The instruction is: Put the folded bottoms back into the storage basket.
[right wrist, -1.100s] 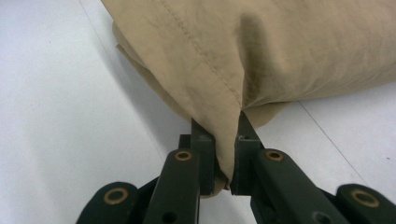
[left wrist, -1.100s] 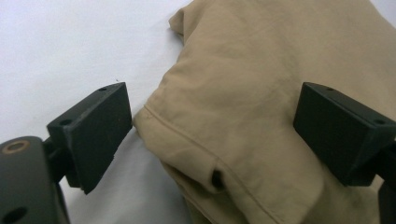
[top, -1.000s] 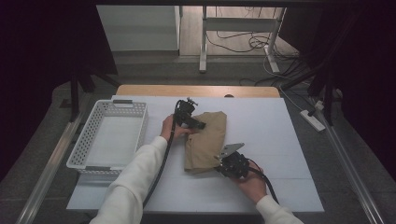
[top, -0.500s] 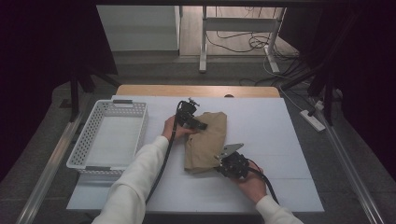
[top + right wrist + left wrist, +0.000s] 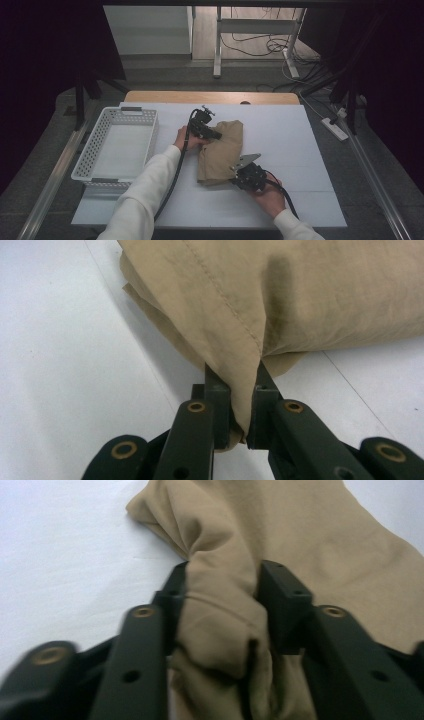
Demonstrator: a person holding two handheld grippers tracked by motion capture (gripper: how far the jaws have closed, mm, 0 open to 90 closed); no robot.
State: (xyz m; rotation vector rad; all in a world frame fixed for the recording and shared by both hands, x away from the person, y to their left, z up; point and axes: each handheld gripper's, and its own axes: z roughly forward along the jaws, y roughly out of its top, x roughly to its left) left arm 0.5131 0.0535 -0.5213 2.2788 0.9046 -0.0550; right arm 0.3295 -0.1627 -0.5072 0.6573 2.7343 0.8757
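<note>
A folded tan cloth (image 5: 220, 150) lies in the middle of the white table. My left gripper (image 5: 209, 132) is at its far left corner, and in the left gripper view its jaws squeeze a thick bunch of the tan cloth (image 5: 220, 605). My right gripper (image 5: 241, 175) sits at the near right edge. There, in the right gripper view, the jaws pinch a stitched hem of the cloth (image 5: 280, 305), with the gripper (image 5: 240, 390) shut tight on the fold. A hand holds each gripper, and a white sleeve reaches in from the bottom left.
A white perforated basket (image 5: 95, 150) stands at the left edge of the table. A power strip (image 5: 335, 128) lies on the floor to the right, and a wooden strip (image 5: 215, 97) runs along the table's far edge.
The left gripper has shifted slightly, still at the cloth's far corner. The right gripper and the cloth have hardly moved.
</note>
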